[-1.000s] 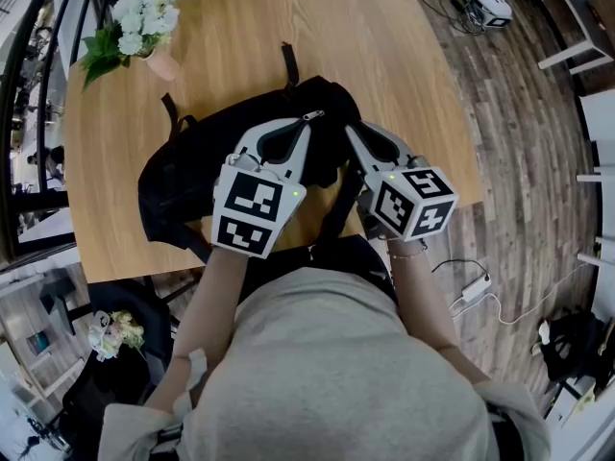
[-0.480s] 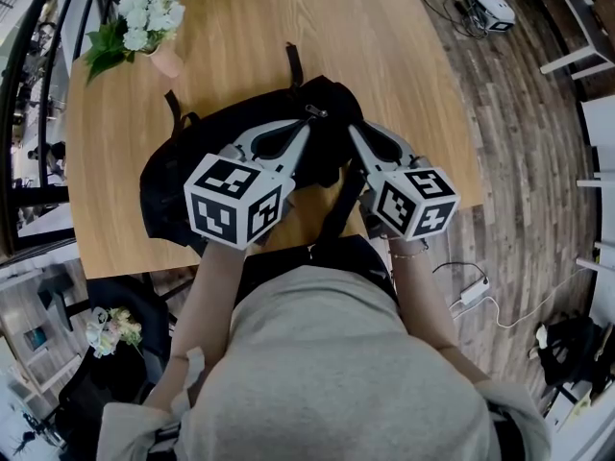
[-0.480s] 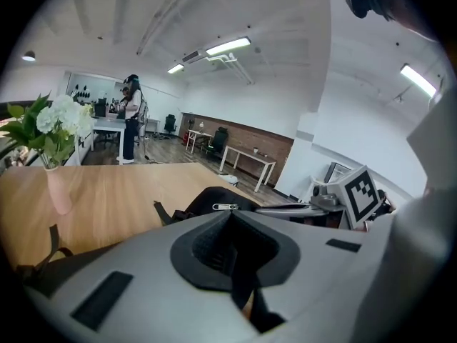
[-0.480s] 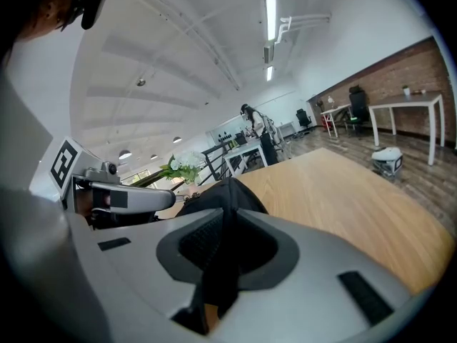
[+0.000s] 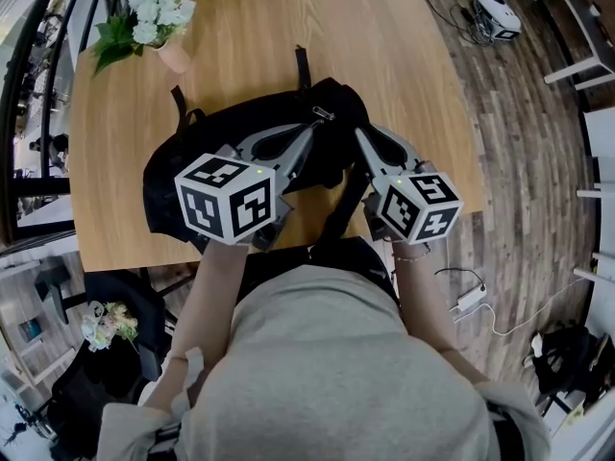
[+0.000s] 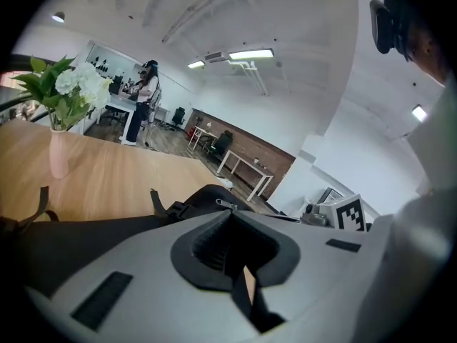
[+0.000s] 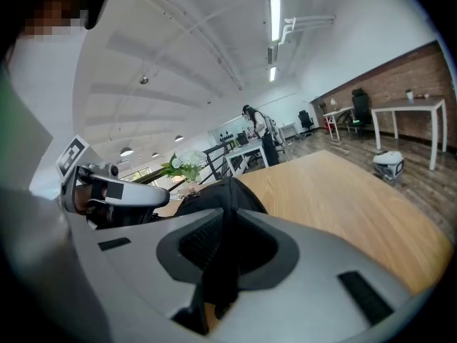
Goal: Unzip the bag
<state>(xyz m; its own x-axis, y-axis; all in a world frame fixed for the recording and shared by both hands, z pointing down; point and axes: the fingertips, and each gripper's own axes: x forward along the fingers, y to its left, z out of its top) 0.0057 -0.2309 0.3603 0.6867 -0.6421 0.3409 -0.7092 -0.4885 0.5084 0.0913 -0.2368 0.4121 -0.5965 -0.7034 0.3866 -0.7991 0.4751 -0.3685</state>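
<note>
Rolled leftward, left gripper (image 5: 312, 129) pinches the zipper pull (image 5: 323, 115) on black bag (image 5: 341, 102); right gripper (image 5: 360, 133) clamps its fabric (image 7: 221, 257).

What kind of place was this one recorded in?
Most likely an open-plan office or lab workspace. Long strip lights run across a high ceiling, desks and an office chair stand along a brick wall, and a person stands at a workbench in the background.

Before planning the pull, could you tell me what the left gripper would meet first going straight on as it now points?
The zipper pull, seemingly pinched at the left gripper's shut tips; just behind it, the black backpack's raised top. Depth beyond is unclear.
</note>
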